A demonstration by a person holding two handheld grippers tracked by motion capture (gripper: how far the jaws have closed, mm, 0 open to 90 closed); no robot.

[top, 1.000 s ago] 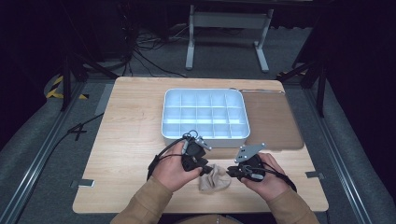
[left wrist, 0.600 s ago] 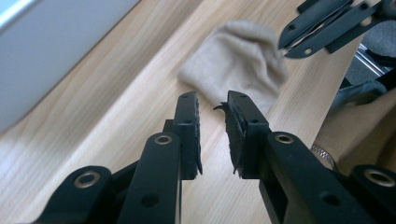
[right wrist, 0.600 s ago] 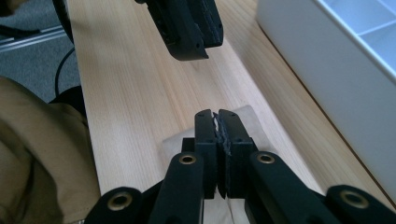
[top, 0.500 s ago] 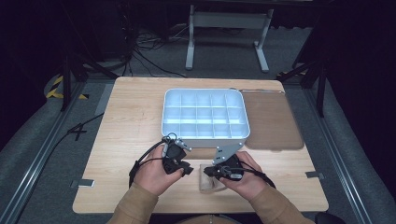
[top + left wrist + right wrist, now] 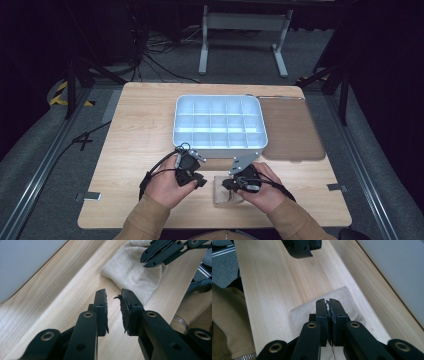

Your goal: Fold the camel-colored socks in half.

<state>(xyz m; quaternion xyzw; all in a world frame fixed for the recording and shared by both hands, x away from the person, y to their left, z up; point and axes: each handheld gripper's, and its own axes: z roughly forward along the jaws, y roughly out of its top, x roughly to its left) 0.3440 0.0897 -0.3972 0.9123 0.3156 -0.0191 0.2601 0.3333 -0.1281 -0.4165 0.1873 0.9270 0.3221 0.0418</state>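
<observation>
A small beige cloth (image 5: 221,194) lies flat on the wooden table near its front edge, between the person's two hands. My right gripper (image 5: 227,184) rests over the cloth (image 5: 299,312) with its jaws shut (image 5: 327,301); I see no fabric between the pads. My left gripper (image 5: 201,182) is just left of the cloth (image 5: 130,272), low over bare wood. Its jaws (image 5: 113,293) have just been closing and still stand slightly apart with nothing between them. Across the cloth, the right gripper (image 5: 147,258) appears in the left gripper view.
A pale blue compartment tray (image 5: 220,151) stands mid-table just beyond both grippers, its cells bare. A brown mat (image 5: 290,131) lies to its right. The tray's wall (image 5: 22,262) is near the left gripper. Bare wood extends left of the hands.
The cloth was bunched up between the two grippers; now it lies flat on the table. Both hands have shifted a little left, and the left jaws have narrowed.
</observation>
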